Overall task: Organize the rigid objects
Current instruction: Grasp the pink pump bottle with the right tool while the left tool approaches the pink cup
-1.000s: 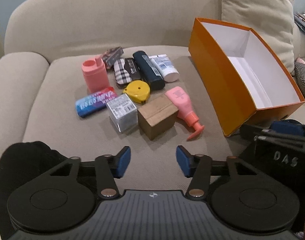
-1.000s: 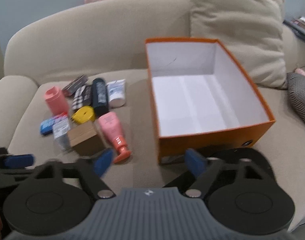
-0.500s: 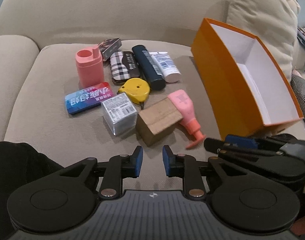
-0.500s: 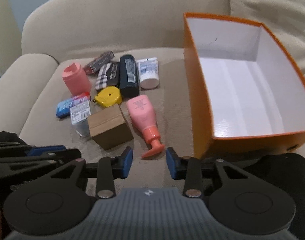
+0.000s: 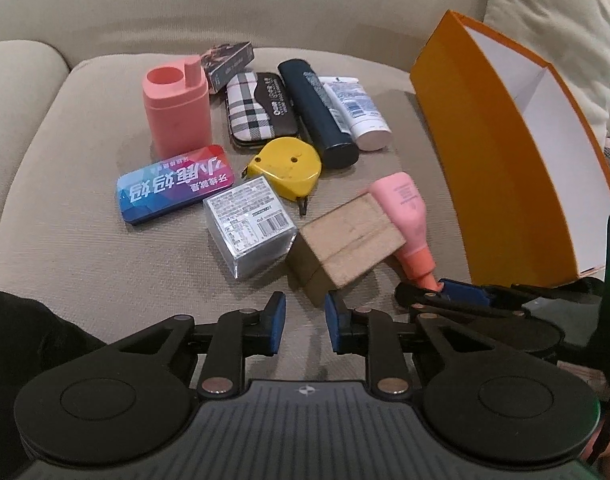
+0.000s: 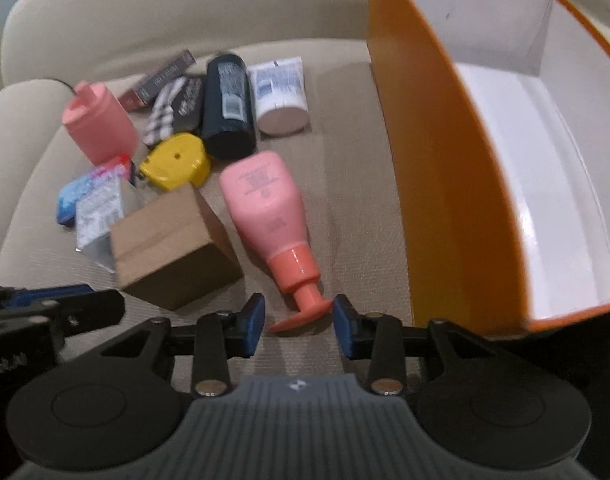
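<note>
The pink bottle (image 6: 267,204), smooth plastic with a glossy flared coral cap, lay on the ribbed beige cushion (image 5: 85,264) beside a matte cardboard box (image 6: 173,244) and the orange box (image 6: 437,184). The right gripper (image 6: 297,319) had just narrowed, its blue pads flanking the cap, apparently untouched. The left gripper (image 5: 304,322), likewise narrowed, held nothing.

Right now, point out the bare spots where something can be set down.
The orange box is empty inside, its white floor bare. A clear cushion strip runs between the box and the pink bottle. Bare cushion lies left of the blue tin. Crowded: the cluster from the pink cup to the cardboard box.
</note>
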